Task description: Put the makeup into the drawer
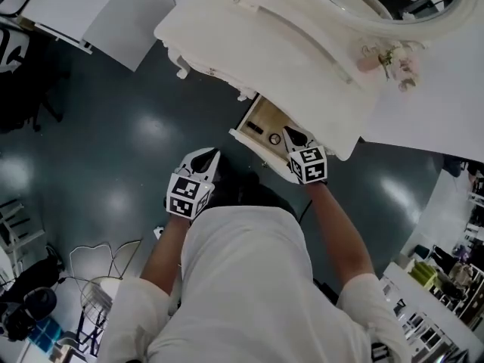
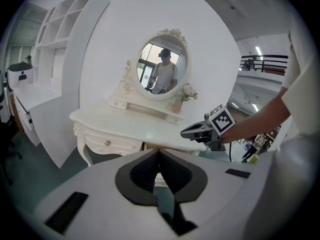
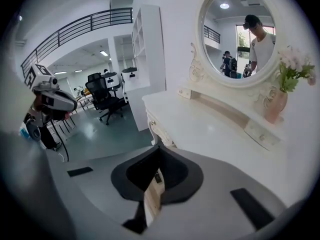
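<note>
The white dressing table [image 1: 287,59] has one drawer [image 1: 261,154] pulled open under its front edge. In the drawer lie a dark makeup stick [image 1: 255,128] and a round compact [image 1: 274,138]. My right gripper [image 1: 291,133] hangs just above the drawer's right part, jaws shut with nothing in them. In the right gripper view [image 3: 159,150] a strip of the wooden drawer [image 3: 150,199] and a small dark item [image 3: 157,177] show below the closed tips. My left gripper [image 1: 210,155] is left of the drawer over the floor, shut and empty [image 2: 159,154].
On the table stand an oval mirror [image 2: 162,69] and a vase of flowers [image 1: 393,59]. White panels [image 1: 106,13] stand behind and left of the table. Black office chairs [image 3: 102,94] are further off. A wire rack [image 1: 98,278] sits on the dark floor behind me.
</note>
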`<state>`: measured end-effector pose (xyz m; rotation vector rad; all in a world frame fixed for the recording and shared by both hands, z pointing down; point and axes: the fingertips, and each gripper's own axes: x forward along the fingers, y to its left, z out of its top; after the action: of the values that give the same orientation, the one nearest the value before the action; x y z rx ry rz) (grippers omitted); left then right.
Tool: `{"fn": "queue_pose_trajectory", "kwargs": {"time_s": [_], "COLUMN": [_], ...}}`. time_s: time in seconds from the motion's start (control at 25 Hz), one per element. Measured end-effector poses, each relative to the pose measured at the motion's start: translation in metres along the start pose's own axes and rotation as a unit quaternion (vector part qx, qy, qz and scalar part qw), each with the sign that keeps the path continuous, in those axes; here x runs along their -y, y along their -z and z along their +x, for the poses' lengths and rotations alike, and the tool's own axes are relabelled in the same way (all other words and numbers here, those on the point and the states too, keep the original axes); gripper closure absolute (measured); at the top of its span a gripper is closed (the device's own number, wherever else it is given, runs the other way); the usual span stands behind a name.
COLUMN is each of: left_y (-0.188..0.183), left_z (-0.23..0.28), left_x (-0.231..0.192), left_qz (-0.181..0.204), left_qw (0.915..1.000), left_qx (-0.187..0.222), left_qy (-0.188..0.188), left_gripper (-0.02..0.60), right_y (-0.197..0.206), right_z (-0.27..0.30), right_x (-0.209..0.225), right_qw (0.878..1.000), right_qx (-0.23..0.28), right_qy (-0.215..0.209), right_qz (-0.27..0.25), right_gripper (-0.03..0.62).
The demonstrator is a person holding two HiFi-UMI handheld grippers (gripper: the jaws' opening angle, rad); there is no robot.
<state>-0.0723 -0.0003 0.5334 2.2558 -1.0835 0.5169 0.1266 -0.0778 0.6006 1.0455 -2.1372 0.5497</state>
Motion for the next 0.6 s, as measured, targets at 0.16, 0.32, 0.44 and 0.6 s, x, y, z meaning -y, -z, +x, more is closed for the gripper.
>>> {"fn": "queue_pose_trajectory", "kwargs": {"time_s": [0.16,0.32,0.44,0.6], "left_y": [-0.002,-0.007,-0.006,-0.006], "left_z": [0.007,0.009,0.007,0.0], "left_x": [0.017,0.035,0.052,0.081], "left_qz": [0.008,0.01,0.016,0.018], "left_qw": [0.9999,0.9998,0.9997,0.9995], "left_qx": [0.0,0.006,0.007,0.017], "left_qy": [0.01,0.017,0.016,0.021], "left_gripper": [0.565,0.565,0.565,0.565], "right_y": [0.006,0.013,0.023,0.037], "right_z": [-0.03,-0.061,-0.089,-0.129], "right_x": [0.008,0.012,0.016,0.02], "right_qw": [1.0,0.998,0.997,0.994], "right_qx": [0.026,0.05,0.067,0.091], "right_qy": [0.014,0.027,0.037,0.051], "right_qz": [0.01,0.015,0.026,0.038], "right_gripper": [0.566,0.566,0.566,0.566]}}
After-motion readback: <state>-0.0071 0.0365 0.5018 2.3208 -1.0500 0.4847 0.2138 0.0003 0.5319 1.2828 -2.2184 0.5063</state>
